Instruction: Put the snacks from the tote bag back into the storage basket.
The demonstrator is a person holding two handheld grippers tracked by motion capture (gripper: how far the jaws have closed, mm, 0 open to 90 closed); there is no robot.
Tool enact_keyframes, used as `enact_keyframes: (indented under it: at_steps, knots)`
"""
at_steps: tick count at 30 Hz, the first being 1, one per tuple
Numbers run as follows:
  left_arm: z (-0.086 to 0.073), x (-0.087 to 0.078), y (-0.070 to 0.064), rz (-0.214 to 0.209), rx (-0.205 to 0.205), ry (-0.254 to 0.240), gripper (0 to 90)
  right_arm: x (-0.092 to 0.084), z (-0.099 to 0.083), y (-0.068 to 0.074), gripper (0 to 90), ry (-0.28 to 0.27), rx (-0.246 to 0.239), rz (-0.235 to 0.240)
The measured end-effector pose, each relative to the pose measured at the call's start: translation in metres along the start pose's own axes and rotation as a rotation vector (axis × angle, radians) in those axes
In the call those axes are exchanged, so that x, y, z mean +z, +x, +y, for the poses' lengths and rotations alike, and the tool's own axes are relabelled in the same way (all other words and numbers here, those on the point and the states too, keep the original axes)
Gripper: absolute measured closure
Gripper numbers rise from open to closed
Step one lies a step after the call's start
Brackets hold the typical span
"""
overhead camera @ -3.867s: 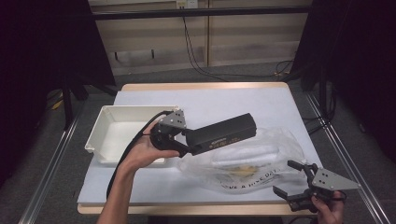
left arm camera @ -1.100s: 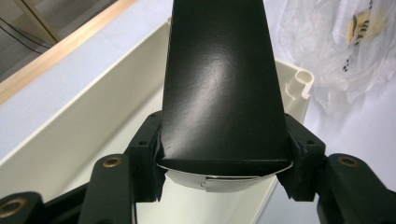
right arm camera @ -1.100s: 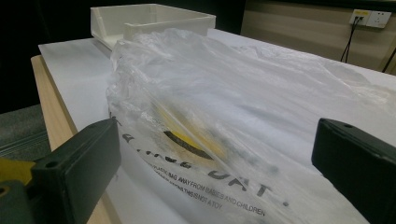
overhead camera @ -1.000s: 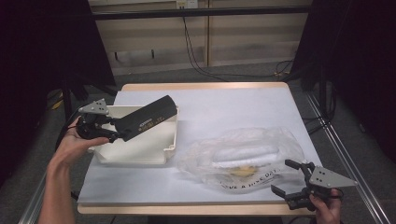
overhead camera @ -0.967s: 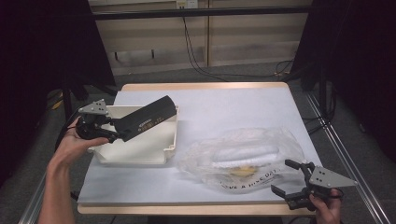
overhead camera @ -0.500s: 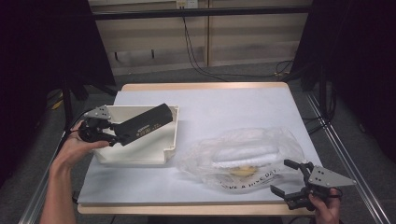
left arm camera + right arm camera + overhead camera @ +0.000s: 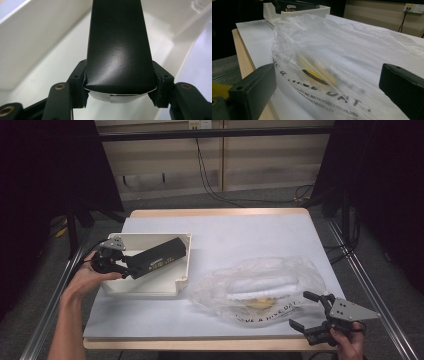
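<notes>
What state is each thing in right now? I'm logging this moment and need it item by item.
left gripper: shut on black box.
black box: held slanting over the white tray.
white tray: open-topped, on the table.
plastic bag: crumpled, lying flat, contents inside.
right gripper: open, jaws at the bag's edge.

table centre (image 7: 240,240) free, bag (image 7: 260,285) blocks right

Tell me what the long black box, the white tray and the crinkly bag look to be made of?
The black box looks like matte cardboard: soft sheen, a pale folded flap at its end. The white tray seems moulded plastic, smooth with rounded corners. The bag is thin clear plastic film, wrinkled, with printed lettering.
</notes>
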State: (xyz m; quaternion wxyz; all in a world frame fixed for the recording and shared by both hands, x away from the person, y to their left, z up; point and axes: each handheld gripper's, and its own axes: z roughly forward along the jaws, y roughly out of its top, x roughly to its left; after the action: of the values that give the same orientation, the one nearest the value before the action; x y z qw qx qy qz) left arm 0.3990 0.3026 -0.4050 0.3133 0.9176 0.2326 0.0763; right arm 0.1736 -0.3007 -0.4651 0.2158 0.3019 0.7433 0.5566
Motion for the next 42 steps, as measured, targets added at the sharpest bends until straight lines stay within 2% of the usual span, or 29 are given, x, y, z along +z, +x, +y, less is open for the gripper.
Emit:
enact_keyframes:
  at_steps: [1,2,3,4,13,15,20,24,27,30,34,35,36,37,39,40,42]
  knots:
    - [0.0,0.001,0.001,-0.001,0.01,-0.001,42.9,0.0,0.0,0.0,0.7,0.0,0.001,0.0]
    - [0.001,0.002,0.0,-0.003,0.002,-0.001,42.9,0.0,0.0,0.0,0.6,0.001,0.003,-0.001]
    - [0.001,0.006,-0.002,0.006,-0.025,-0.009,42.9,0.0,0.0,0.0,0.6,0.0,-0.001,0.0]
    - [0.001,0.005,0.0,0.006,0.0,0.021,42.9,0.0,0.0,0.0,0.6,0.001,-0.002,0.002]
    - [0.001,0.012,0.003,-0.01,-0.007,0.054,42.9,0.0,0.0,0.0,0.6,0.008,-0.011,-0.003]
    - [0.001,0.015,0.001,-0.014,0.008,0.078,42.9,0.0,0.0,0.001,0.6,0.007,-0.009,0.002]
    - [0.004,0.019,0.001,-0.014,0.025,0.09,42.7,0.001,0.0,0.001,0.6,0.011,-0.008,0.007]
    - [0.007,0.021,0.004,-0.016,0.017,0.097,42.6,0.001,0.0,0.001,0.6,0.011,-0.009,0.008]
    - [0.011,0.023,0.006,-0.012,0.021,0.134,42.2,0.001,0.0,0.001,0.6,0.011,-0.009,0.005]
    - [0.014,0.028,0.008,0.002,-0.001,0.175,41.3,0.001,0.0,0.001,0.6,0.011,-0.009,0.009]
    - [0.016,0.032,0.012,0.029,-0.042,0.193,40.2,0.001,0.0,0.001,0.6,0.01,-0.011,0.008]
    - [0.017,0.031,0.014,0.042,-0.028,0.215,39.4,0.001,0.0,0.001,0.6,0.009,-0.011,0.009]
    - [0.016,0.033,0.013,0.053,-0.068,0.2,38.4,0.0,0.0,0.001,0.6,0.01,-0.01,0.009]
    - [0.016,0.032,0.014,0.052,-0.066,0.211,37.7,0.0,0.0,0.001,0.6,0.011,-0.01,0.007]
    - [0.016,0.032,0.016,0.069,-0.103,0.202,36.4,0.001,0.0,0.001,0.6,0.01,-0.01,0.009]
    - [0.016,0.031,0.019,0.071,-0.083,0.217,35.9,0.001,0.0,0.001,0.6,0.009,-0.008,0.01]
    - [0.015,0.033,0.018,0.087,-0.116,0.217,35.3,0.001,0.0,0.001,0.6,0.008,-0.007,0.01]
